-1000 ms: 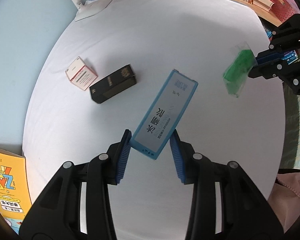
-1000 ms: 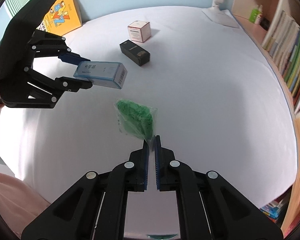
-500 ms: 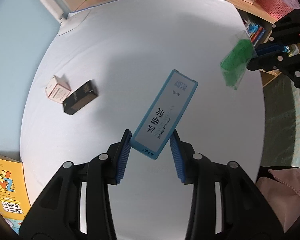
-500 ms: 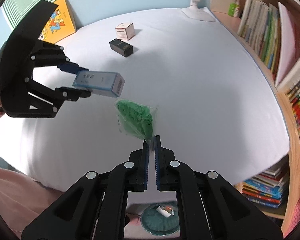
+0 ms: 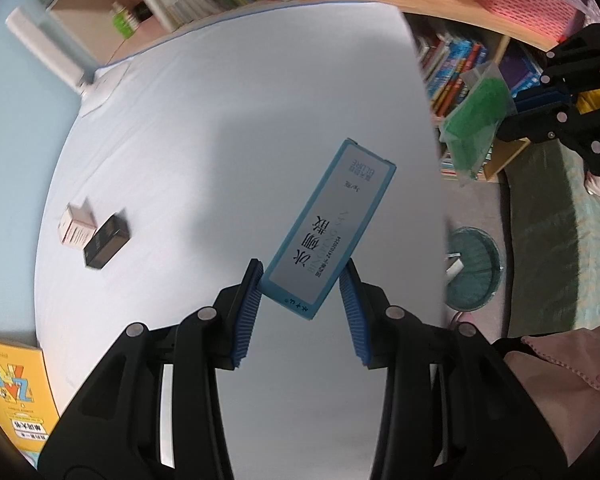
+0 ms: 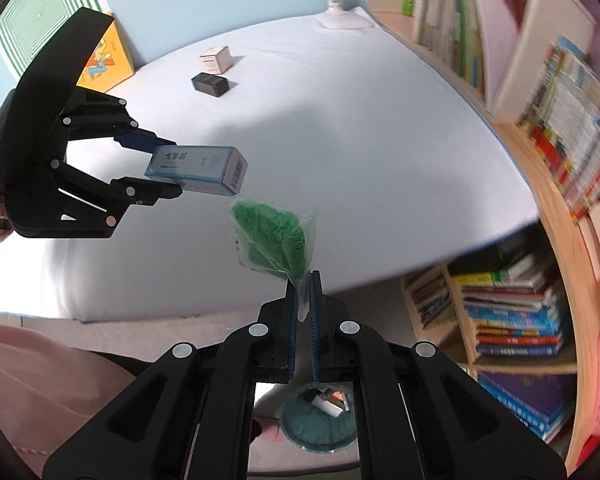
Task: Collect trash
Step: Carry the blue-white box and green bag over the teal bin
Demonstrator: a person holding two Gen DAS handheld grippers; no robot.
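Your right claw (image 6: 305,280) was clamped on the green bag (image 6: 274,236), with the bin (image 6: 320,420) just below it. Your left claw (image 5: 300,280) gripped the blue box (image 5: 328,232); the bin (image 5: 474,268) lay off to its right.

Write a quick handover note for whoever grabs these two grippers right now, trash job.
Left gripper: shut on the blue box, held in the air.
Right gripper: shut on the clear bag of green stuff.
Teal trash bin sits on the floor past the table edge and already holds some scraps.
Left to do: drop both in, then fetch the black box and small white box from the table.
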